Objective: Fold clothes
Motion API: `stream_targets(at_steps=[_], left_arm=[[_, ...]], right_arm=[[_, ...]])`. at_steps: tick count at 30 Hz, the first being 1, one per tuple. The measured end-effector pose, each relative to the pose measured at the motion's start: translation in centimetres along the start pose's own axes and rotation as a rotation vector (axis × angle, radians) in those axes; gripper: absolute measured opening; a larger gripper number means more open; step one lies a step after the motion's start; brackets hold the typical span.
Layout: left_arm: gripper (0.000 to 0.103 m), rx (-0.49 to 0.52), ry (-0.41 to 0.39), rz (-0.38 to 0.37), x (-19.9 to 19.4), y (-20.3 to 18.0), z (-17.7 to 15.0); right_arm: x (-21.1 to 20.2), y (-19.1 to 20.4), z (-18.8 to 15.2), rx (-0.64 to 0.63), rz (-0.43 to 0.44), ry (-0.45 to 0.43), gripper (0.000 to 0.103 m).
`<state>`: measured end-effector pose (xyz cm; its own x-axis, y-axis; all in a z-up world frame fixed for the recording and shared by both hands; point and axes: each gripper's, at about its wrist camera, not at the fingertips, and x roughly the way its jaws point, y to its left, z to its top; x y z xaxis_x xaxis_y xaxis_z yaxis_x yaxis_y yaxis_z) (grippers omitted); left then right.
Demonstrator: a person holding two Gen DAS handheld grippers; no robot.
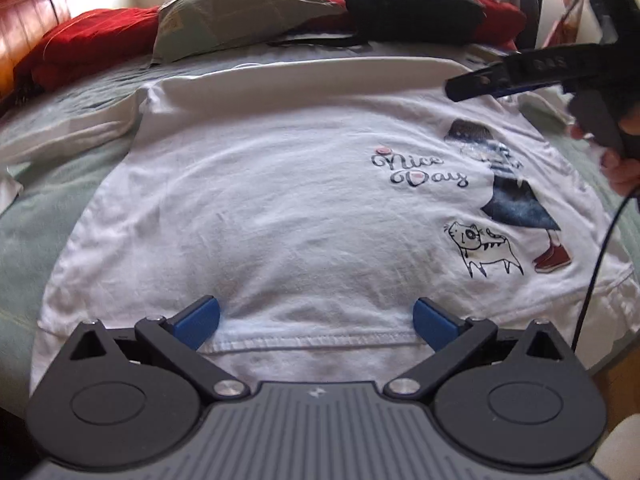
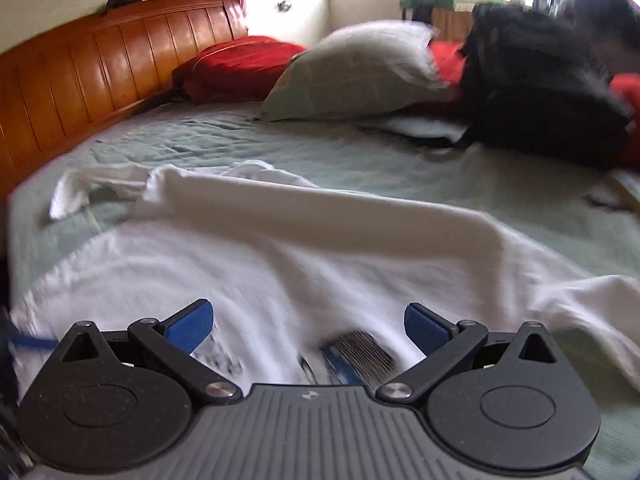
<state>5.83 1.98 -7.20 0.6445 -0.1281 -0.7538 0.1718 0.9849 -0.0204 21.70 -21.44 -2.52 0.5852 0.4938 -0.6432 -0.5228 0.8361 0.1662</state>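
A white T-shirt point(image 1: 260, 208) lies spread on the bed, printed side up, with "Nice Day" lettering, a girl and a cat on its right part. Its far edge is folded over into a long roll point(image 2: 320, 216). My left gripper point(image 1: 316, 322) is open just above the near hem, blue pads on either side of a hem section. My right gripper point(image 2: 306, 326) is open over the printed part of the T-shirt point(image 2: 248, 280), nothing between its fingers. In the left wrist view the right gripper point(image 1: 456, 90) hovers over the shirt's far right corner, held by a hand point(image 1: 622, 168).
The bed has a pale green sheet point(image 2: 360, 152). At its far side lie a grey-green pillow point(image 2: 352, 76), red pillows point(image 2: 240, 64) and a black backpack point(image 2: 540, 96). A wooden headboard point(image 2: 80, 72) stands on the left. A black cable point(image 1: 600, 256) hangs at the right.
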Motion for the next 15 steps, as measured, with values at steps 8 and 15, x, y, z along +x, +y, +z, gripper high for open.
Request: stream_targets(at_steps=[8, 15], left_arm=[[0.102, 0.012, 0.011, -0.016, -0.4, 0.3, 0.9], [0.102, 0.047, -0.079, -0.001, -0.2, 2.1, 5.3]], right_arm=[[3.3, -3.1, -0.8, 0.1, 0.068, 0.117, 0.103], [2.1, -3.8, 0.0, 0.07, -0.008, 0.115, 0.103]])
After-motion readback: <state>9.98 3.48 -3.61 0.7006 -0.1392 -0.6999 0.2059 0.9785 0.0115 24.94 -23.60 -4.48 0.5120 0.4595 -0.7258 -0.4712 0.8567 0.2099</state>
